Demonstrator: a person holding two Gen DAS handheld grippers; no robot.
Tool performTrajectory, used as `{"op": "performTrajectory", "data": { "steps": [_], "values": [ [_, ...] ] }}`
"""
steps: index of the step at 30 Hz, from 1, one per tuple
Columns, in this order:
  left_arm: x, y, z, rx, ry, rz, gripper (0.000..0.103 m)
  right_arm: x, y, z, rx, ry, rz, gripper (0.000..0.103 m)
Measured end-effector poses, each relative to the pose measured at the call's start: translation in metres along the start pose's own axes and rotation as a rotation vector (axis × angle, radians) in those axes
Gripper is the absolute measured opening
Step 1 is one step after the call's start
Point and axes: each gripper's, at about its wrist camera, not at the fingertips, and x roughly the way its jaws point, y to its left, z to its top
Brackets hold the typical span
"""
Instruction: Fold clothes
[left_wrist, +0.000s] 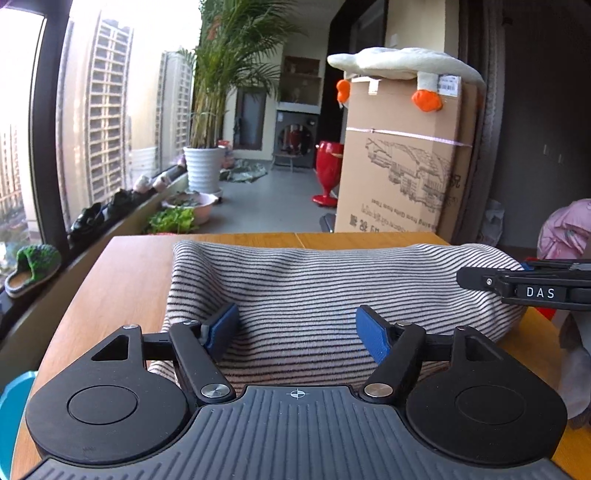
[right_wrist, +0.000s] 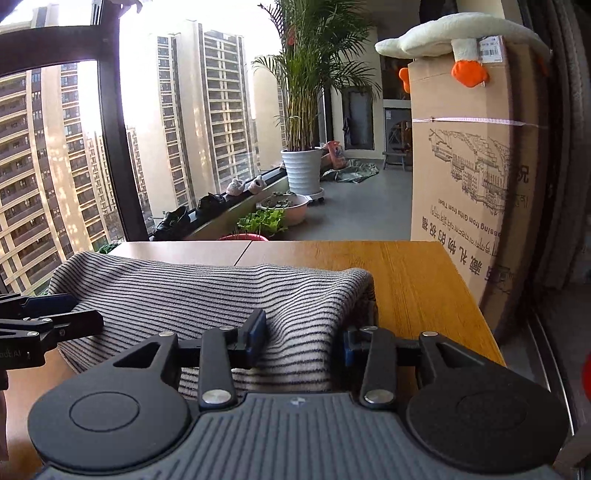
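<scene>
Striped garment (left_wrist: 332, 288) lying bunched on the wooden bench (left_wrist: 110, 280), filling the centre of both wrist views; its far edge forms a rounded fold running across the frame.

Left gripper (left_wrist: 297, 330): fingers spread wide, blue pads (left_wrist: 371, 338) set apart over the cloth at lower centre of the left view, grasping nothing. Whether the pads touch the fabric cannot be told. The same gripper enters the right view at the left edge (right_wrist: 44, 321), lying over the garment's left part.

Right gripper (right_wrist: 304, 338): fingers released, a raised ridge of striped fabric standing between them; the left pad (right_wrist: 256, 332) lies against the cloth, the right pad is partly hidden behind the garment's edge, beside bare bench (right_wrist: 424, 288). This gripper shows at the right edge of the left view (left_wrist: 524, 286), over the garment's right end.

Background, upper half of both views: cardboard box (left_wrist: 402, 155) with a plush goose (left_wrist: 399, 62) draped on top, potted palm (right_wrist: 306, 110) in a white pot, window with tower blocks, shoes along the sill (right_wrist: 192, 214).
</scene>
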Motion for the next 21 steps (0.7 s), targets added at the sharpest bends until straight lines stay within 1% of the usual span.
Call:
{"op": "performTrajectory", "data": {
  "steps": [1,2,3,4,6,7,8,11,13,14,16,18,19,20,21],
  "values": [
    [0.001,-0.002,-0.001,0.008,-0.003,-0.001,0.080,-0.008,0.004,-0.001,-0.023,-0.027,-0.037,0.055],
    [0.001,-0.004,-0.002,0.015,-0.006,-0.001,0.082,-0.017,0.007,-0.002,-0.043,-0.054,-0.060,0.056],
    [0.002,-0.004,-0.003,0.020,-0.008,-0.002,0.084,-0.027,0.010,-0.004,-0.058,-0.081,-0.062,0.056],
    [0.003,-0.005,-0.003,0.026,-0.011,-0.003,0.084,-0.036,0.012,-0.006,-0.066,-0.103,-0.051,0.056],
    [0.005,-0.005,-0.003,0.031,-0.013,-0.008,0.086,-0.051,0.017,-0.010,-0.060,-0.120,0.012,0.056],
    [0.006,-0.004,-0.003,0.031,-0.013,-0.011,0.087,-0.055,0.019,-0.012,-0.057,-0.113,0.053,0.056],
    [0.007,-0.003,-0.002,0.033,-0.013,-0.013,0.087,-0.055,0.020,-0.014,-0.048,-0.103,0.075,0.057],
    [0.011,0.000,0.001,0.043,-0.010,-0.014,0.087,-0.042,0.013,-0.016,0.007,-0.059,0.056,0.058],
    [0.014,0.002,0.002,0.049,-0.008,-0.015,0.087,-0.033,0.009,-0.017,0.044,-0.030,0.044,0.057],
    [0.015,0.003,0.003,0.052,-0.007,-0.016,0.087,-0.031,0.008,-0.018,0.056,-0.031,0.030,0.055],
    [0.015,0.003,0.003,0.054,-0.007,-0.017,0.088,-0.038,0.009,-0.019,0.055,-0.088,-0.011,0.055],
    [0.016,0.003,0.003,0.054,-0.007,-0.019,0.088,-0.055,0.015,-0.017,0.028,-0.175,-0.006,0.055],
    [0.016,0.003,0.003,0.054,-0.007,-0.019,0.089,-0.063,0.019,-0.015,0.015,-0.205,0.017,0.056],
    [0.016,0.004,0.003,0.054,-0.007,-0.020,0.089,-0.070,0.022,-0.013,0.001,-0.217,0.068,0.059],
    [0.016,0.004,0.003,0.054,-0.007,-0.021,0.090,-0.076,0.025,-0.011,-0.013,-0.211,0.119,0.066]
  ]
}}
